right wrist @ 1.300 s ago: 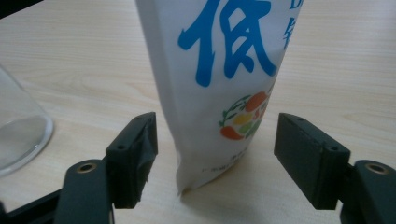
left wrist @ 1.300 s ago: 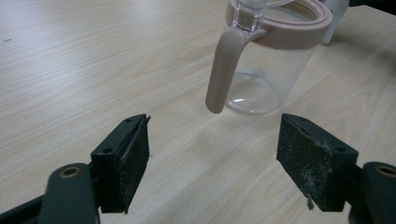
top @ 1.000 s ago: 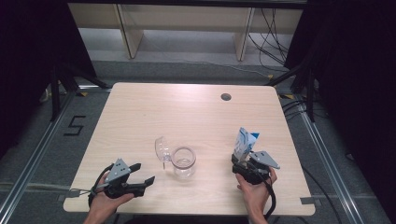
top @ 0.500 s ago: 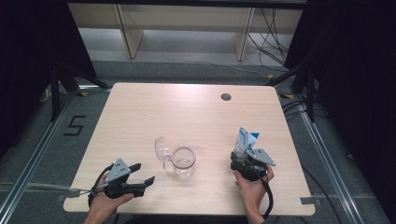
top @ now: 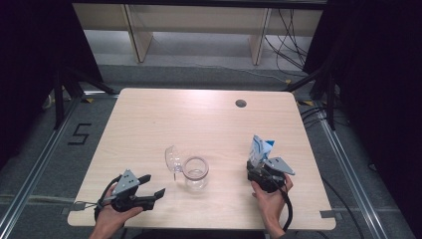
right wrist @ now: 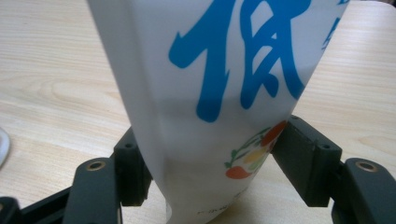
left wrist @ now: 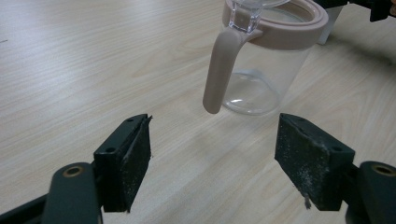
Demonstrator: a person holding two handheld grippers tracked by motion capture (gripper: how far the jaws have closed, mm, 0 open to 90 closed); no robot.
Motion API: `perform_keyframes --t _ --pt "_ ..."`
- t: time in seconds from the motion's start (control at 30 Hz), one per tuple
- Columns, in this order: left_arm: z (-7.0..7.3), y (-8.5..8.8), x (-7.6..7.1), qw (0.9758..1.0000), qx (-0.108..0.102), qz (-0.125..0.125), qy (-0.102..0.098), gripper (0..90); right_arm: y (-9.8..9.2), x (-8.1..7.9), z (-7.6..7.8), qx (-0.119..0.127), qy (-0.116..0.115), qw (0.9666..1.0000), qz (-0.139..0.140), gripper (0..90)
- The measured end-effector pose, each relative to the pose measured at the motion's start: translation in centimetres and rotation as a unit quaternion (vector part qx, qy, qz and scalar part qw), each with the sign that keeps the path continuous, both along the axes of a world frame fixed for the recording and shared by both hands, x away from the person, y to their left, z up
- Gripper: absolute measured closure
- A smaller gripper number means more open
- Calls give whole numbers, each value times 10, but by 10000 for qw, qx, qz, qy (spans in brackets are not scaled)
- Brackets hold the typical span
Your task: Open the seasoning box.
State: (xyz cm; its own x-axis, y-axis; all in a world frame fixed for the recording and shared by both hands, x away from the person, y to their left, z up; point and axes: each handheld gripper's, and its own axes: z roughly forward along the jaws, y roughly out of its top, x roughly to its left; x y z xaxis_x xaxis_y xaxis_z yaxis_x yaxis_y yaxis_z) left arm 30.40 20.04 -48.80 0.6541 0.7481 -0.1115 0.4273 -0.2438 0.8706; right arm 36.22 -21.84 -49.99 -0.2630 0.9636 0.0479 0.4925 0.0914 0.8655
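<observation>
Slightly nearer than before, the right gripper (top: 260,167) stays clamped on the white-and-blue carton (top: 259,148) at the table's (top: 149,119) right, while the left gripper (top: 151,186), its 2 jaws apart, faces the clear jug (left wrist: 271,56) at near centre.

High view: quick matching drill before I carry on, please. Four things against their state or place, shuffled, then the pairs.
1. left gripper
2. right gripper
3. pitcher
4. carton

a. clear, pink rim, lid flipped open
b. jaws apart, empty
c. white with blue print, upright near the table's right edge
d. jaws pressed on the carton's sides

Pairs: 1-b, 2-d, 3-a, 4-c
</observation>
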Motion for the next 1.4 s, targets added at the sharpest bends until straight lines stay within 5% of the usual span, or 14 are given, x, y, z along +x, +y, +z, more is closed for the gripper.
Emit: perform_keyframes --t 0.23,0.4,0.5,0.53,0.73,0.97,1.13,1.17,1.4 --pt "0 0 0 10000 42 -18 -1 270 -4 5 -2 247 -93 9992 316 366" --pt "0 1 0 10000 31 -22 -24 271 -8 8 -1 165 10 9987 491 374" --pt "0 1 0 10000 17 -20 -26 272 -7 7 -1 383 101 9977 548 374" --pt "0 1 0 10000 13 -25 -24 272 -12 12 -2 219 -37 9970 746 375" --pt "0 0 0 10000 21 -47 -22 272 -16 14 -1 182 -16 9937 1106 376" --pt "0 0 0 10000 -32 -19 -32 275 -15 15 -2 198 -45 9915 1285 377" --pt "0 0 0 10000 3 -40 -35 275 -16 18 -2 129 -105 9878 1548 378" --pt "0 -1 0 10000 -33 -28 -36 274 -18 21 -2 -23 -125 9840 1778 378" --pt "0 0 0 10000 0 -42 -39 275 -18 21 -2 -68 -170 9831 1822 379"
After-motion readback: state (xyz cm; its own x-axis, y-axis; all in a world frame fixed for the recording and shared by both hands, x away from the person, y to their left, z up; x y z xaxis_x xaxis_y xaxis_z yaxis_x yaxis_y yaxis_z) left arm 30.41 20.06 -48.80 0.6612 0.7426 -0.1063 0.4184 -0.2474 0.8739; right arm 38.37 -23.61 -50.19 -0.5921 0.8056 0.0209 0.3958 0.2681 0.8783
